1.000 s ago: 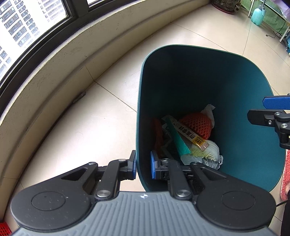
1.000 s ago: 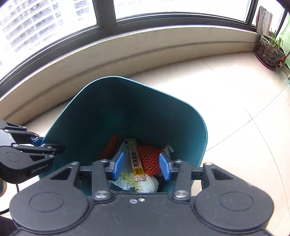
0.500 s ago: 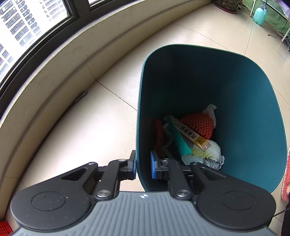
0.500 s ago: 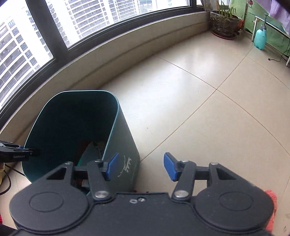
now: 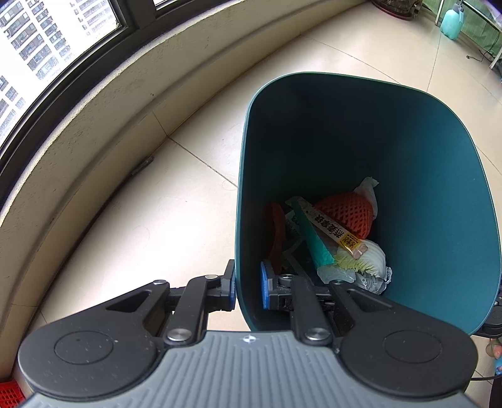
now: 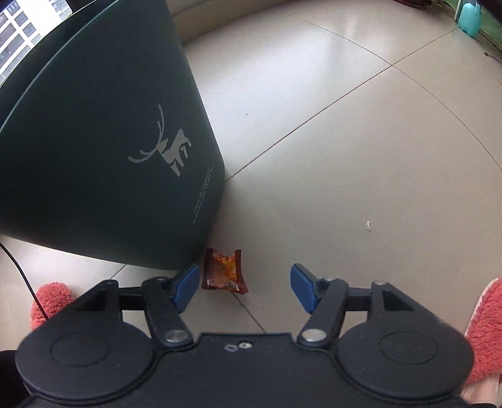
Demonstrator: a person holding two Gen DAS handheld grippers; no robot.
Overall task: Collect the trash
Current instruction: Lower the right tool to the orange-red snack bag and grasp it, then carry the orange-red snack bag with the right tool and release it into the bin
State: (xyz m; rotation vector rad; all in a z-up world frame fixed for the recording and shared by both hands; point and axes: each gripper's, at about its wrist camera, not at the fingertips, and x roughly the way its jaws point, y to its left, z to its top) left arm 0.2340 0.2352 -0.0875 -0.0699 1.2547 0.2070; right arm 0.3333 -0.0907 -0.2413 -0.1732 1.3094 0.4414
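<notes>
My left gripper (image 5: 247,289) is shut on the near rim of the teal trash bin (image 5: 433,175), one finger outside and one inside. Inside the bin lie an orange foam net (image 5: 348,216), a yellow-labelled stick packet (image 5: 337,232), cabbage leaf (image 5: 364,260) and other scraps. In the right wrist view the bin's dark outer wall (image 6: 103,157) with a deer logo stands at left. A small red-orange snack wrapper (image 6: 224,271) lies on the floor at the bin's foot. My right gripper (image 6: 244,287) is open and empty, low over the floor, the wrapper just inside its left finger.
Beige tiled floor (image 6: 360,141) spreads to the right, with a small white crumb (image 6: 368,225). Pink fuzzy slippers sit at the lower left (image 6: 47,301) and the lower right (image 6: 484,329). A curved window ledge (image 5: 94,103) runs left of the bin. A teal bottle (image 5: 451,18) stands far back.
My right gripper has swung out of the bin, to the right and down to the floor beside it, now over the snack wrapper. My left gripper still holds the bin rim.
</notes>
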